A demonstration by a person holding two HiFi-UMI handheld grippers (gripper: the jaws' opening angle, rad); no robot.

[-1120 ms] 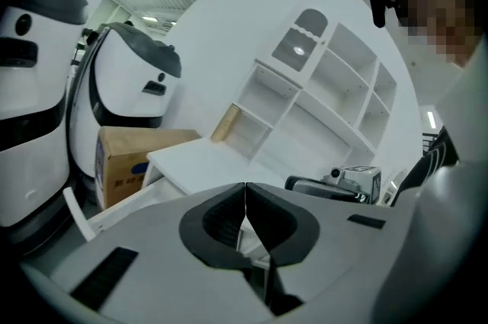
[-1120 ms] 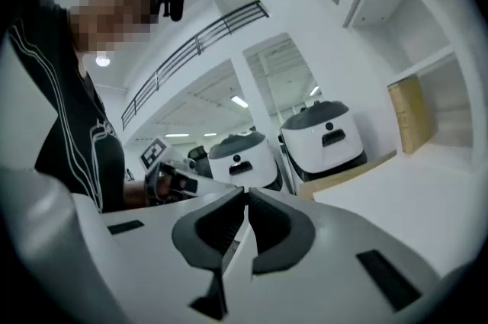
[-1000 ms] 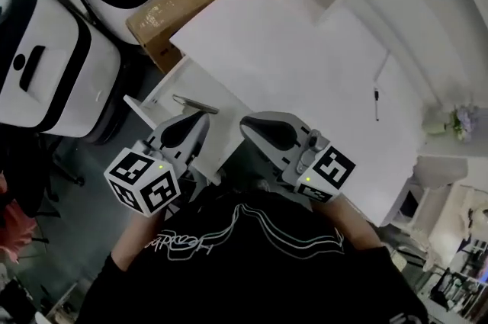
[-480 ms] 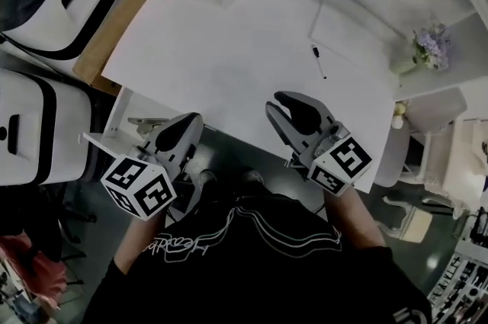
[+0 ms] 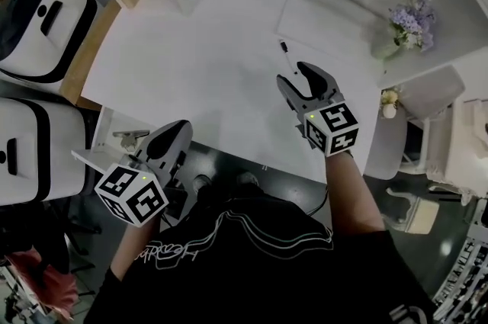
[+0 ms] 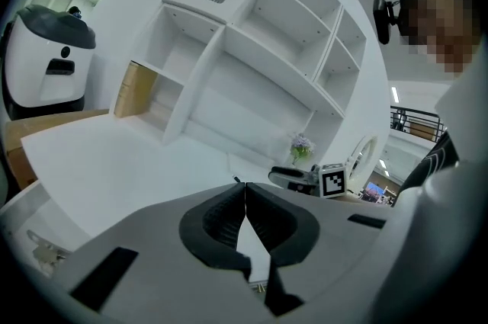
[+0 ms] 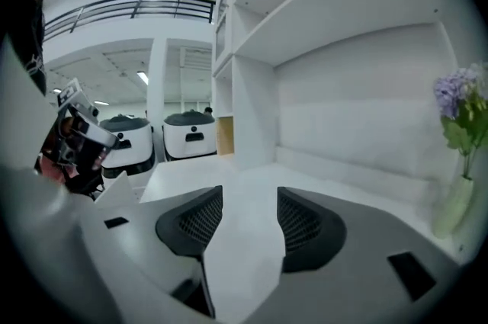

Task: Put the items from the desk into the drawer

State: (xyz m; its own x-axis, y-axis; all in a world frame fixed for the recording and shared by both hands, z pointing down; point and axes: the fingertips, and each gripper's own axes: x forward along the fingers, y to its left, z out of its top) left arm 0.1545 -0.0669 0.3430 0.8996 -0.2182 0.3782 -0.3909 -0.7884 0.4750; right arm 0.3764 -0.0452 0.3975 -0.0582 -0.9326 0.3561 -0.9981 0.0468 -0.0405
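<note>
A thin black pen [image 5: 286,52] lies on the white desk [image 5: 206,71], right of the middle. My right gripper [image 5: 300,80] hovers over the desk just below the pen, jaws open and empty; in the right gripper view its pads [image 7: 204,222] frame bare desk. My left gripper [image 5: 177,130] is shut and empty at the desk's near edge, beside the open white drawer [image 5: 88,160]. A small greyish item [image 5: 128,136] lies in the drawer. In the left gripper view the shut left gripper [image 6: 245,191] points across the desk at the right gripper [image 6: 303,178].
A vase of purple flowers [image 5: 400,25] stands at the desk's far right corner. White shelving [image 6: 252,40] rises behind the desk. Two white machines [image 5: 38,17] and a brown cardboard box [image 5: 91,48] stand left of the desk. A white chair [image 5: 423,97] sits on the right.
The right gripper has moved forward over the desk to just short of the pen, still open. The left gripper stayed shut by the drawer. The head view swung to the right.
</note>
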